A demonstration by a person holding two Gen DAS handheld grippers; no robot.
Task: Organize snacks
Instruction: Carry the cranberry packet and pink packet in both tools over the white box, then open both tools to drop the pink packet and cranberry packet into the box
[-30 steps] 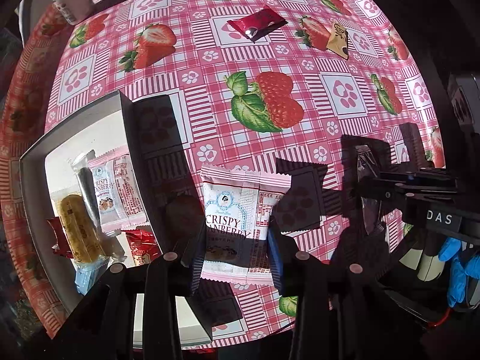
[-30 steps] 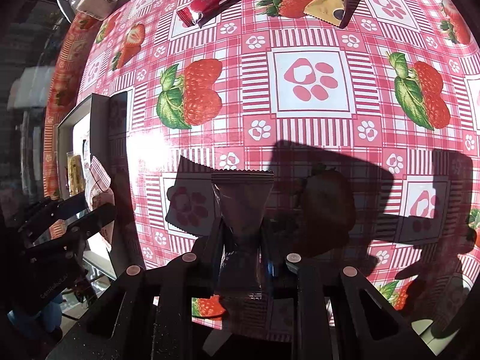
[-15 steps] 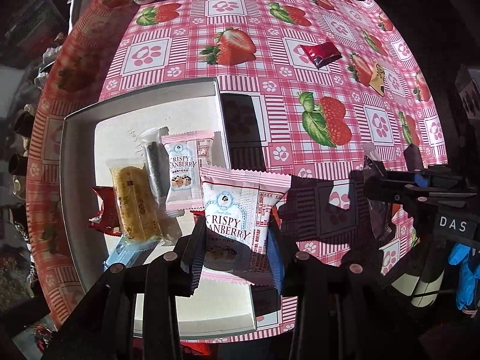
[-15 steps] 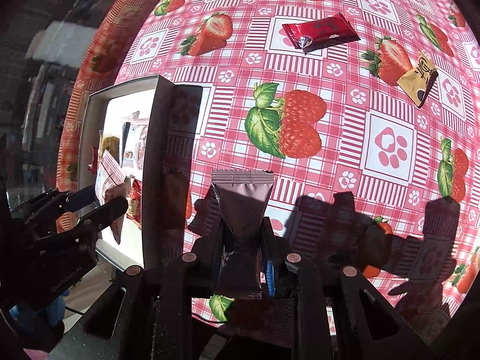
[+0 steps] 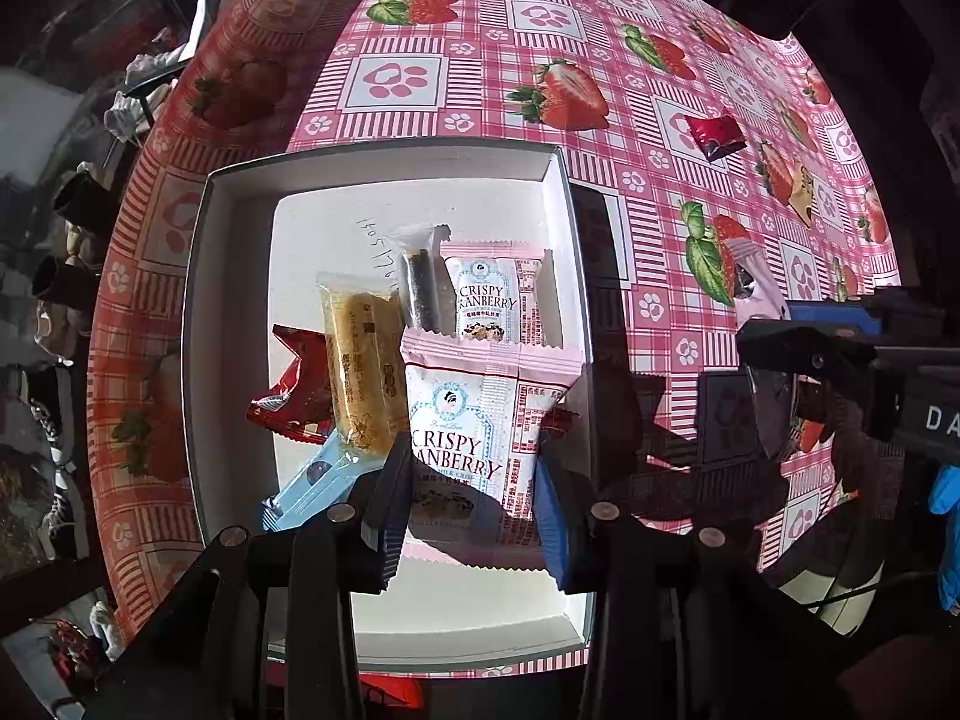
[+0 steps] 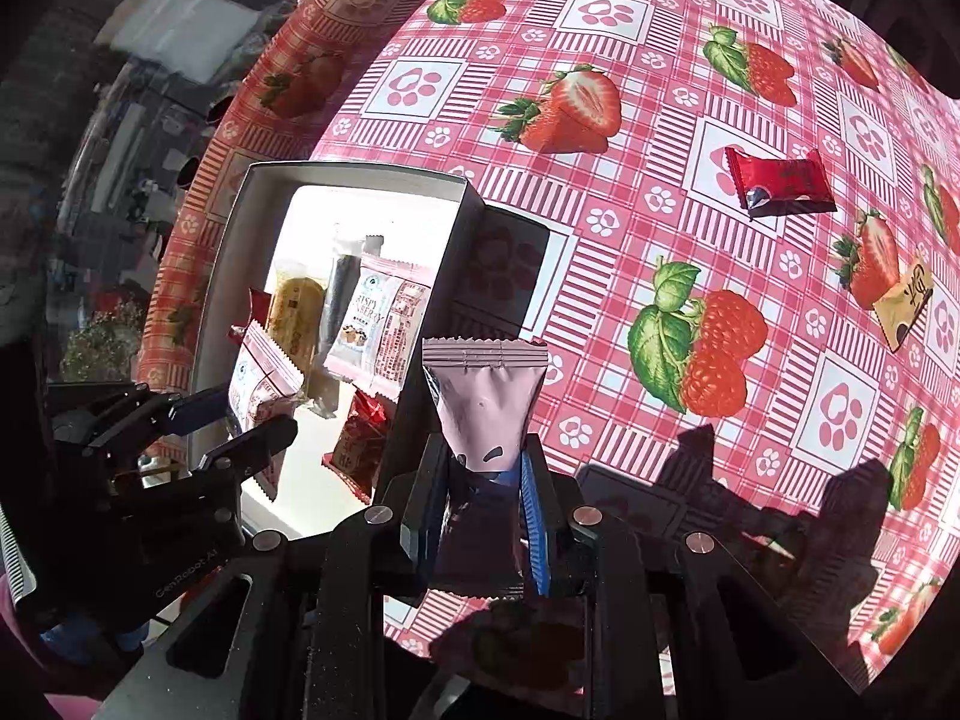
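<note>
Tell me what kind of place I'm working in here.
Probably a home dining or kitchen table: a strawberry-print tablecloth, a white box holding wrapped snacks, and shoes lined up on the floor beside the table.

pink strawberry-check tablecloth; white box

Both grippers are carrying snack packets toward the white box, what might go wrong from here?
The left gripper pinches the cranberry packet only at its lower end, so it may swing or slip. Dropped now, it could land across the box wall. The right gripper with the mauve packet comes close beside the left; they might collide.
</note>
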